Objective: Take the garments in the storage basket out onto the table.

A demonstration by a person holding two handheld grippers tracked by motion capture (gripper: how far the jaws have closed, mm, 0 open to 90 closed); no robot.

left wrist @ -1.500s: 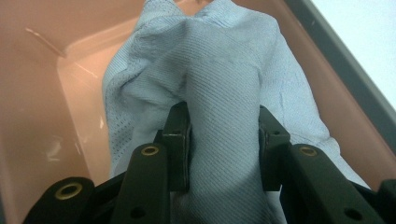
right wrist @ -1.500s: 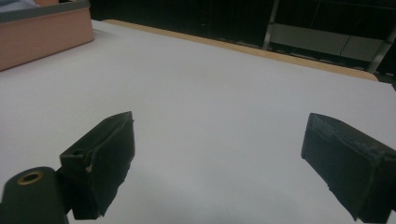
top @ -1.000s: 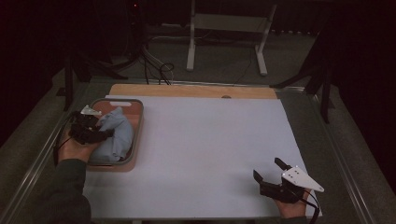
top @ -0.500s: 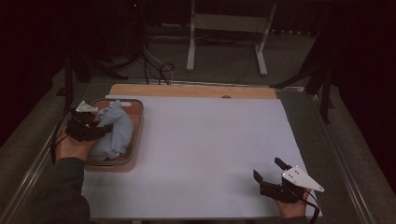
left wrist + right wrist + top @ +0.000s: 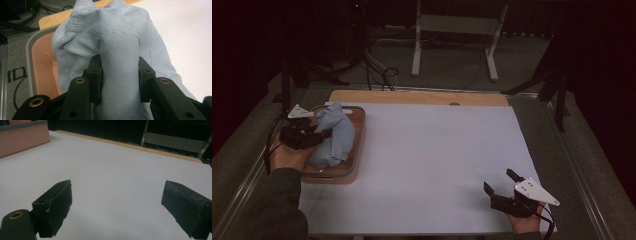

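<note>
Pale blue cloth (image 5: pixel 120 50), bunched over the pink tray (image 5: pixel 357 150), sits pinched in my left gripper (image 5: pixel 319 135) for lifting, while my right gripper (image 5: pixel 502 185) rests wide-jawed on the white table (image 5: pixel 437 145).

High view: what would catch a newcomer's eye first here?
The bunched light blue cloth in the wooden tray at the table's left, pinched in the left tongs. Next, the right tongs, wide open and holding nothing, over the bare white sheet at the near right corner.
</note>
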